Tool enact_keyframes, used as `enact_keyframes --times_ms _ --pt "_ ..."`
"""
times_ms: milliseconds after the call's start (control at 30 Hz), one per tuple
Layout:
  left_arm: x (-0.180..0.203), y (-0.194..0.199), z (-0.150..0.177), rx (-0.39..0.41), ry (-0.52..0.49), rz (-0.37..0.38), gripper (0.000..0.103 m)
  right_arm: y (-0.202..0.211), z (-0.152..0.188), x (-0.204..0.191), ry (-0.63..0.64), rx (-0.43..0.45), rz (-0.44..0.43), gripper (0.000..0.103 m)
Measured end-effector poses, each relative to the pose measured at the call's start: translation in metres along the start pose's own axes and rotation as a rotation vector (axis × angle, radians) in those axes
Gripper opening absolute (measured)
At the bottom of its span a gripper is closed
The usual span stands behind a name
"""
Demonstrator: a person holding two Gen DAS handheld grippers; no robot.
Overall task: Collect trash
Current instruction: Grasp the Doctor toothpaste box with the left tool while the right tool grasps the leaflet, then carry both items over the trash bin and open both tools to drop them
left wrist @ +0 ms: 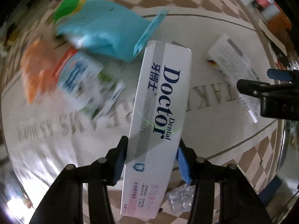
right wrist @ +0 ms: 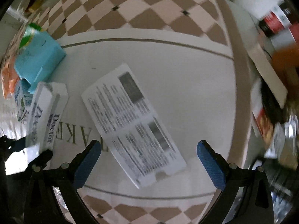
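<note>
My left gripper [left wrist: 152, 149] is shut on a white "Dental Doctor" toothpaste box [left wrist: 162, 100] and holds it above the mat; the box also shows at the left of the right wrist view [right wrist: 45, 115]. My right gripper [right wrist: 147, 149] is open and empty, its jaws wide apart just above a flattened white printed carton [right wrist: 130, 121] that lies on the mat. That carton shows in the left wrist view [left wrist: 231, 63], with the right gripper's fingers [left wrist: 261, 89] over it.
A blue box [left wrist: 104, 31], an orange packet [left wrist: 39, 65] and a white-blue carton [left wrist: 78, 78] lie at the mat's left. Crumpled clear plastic [left wrist: 180, 197] lies near the left gripper. The white mat [right wrist: 186, 93] sits on checkered floor. Blurred boxes [right wrist: 274, 24] stand at right.
</note>
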State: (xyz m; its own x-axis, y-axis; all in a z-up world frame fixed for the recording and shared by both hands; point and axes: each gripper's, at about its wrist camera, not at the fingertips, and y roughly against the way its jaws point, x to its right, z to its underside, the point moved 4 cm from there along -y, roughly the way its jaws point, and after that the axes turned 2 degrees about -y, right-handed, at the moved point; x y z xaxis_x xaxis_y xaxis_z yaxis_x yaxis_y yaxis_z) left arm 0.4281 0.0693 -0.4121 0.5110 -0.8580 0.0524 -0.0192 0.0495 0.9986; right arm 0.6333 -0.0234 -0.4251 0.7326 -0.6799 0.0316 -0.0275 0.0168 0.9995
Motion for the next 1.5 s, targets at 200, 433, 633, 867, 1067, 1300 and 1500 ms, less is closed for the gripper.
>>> enact_keyframes --times_ms 200,433,633,867,1067,1300,1500 --pt "-0.038 0.013 0.044 0.020 0.188 -0.006 0.046 -0.015 -0.014 -0.025 0.076 -0.026 0.020 0.103" --pt "-0.067 0.016 0.083 0.022 0.299 0.030 0.046 -0.016 0.006 -0.028 -0.071 -0.088 0.000 0.083" --pt "-0.072 0.005 0.085 0.020 0.301 0.040 0.046 -0.020 0.033 -0.040 -0.141 -0.155 -0.057 0.083" --pt "-0.083 -0.006 0.092 0.007 0.275 0.024 0.046 -0.025 0.029 -0.069 -0.089 -0.107 0.031 0.085" --pt "-0.072 -0.003 0.085 0.026 0.258 0.008 0.045 -0.029 0.031 -0.066 -0.091 -0.106 -0.007 0.085" --pt "-0.052 0.016 0.072 0.051 0.239 -0.018 0.044 -0.018 0.057 -0.053 -0.104 -0.054 -0.002 0.080" --pt "-0.049 0.043 0.085 0.103 0.232 -0.019 0.044 -0.013 0.076 -0.058 -0.105 0.014 -0.008 0.080"
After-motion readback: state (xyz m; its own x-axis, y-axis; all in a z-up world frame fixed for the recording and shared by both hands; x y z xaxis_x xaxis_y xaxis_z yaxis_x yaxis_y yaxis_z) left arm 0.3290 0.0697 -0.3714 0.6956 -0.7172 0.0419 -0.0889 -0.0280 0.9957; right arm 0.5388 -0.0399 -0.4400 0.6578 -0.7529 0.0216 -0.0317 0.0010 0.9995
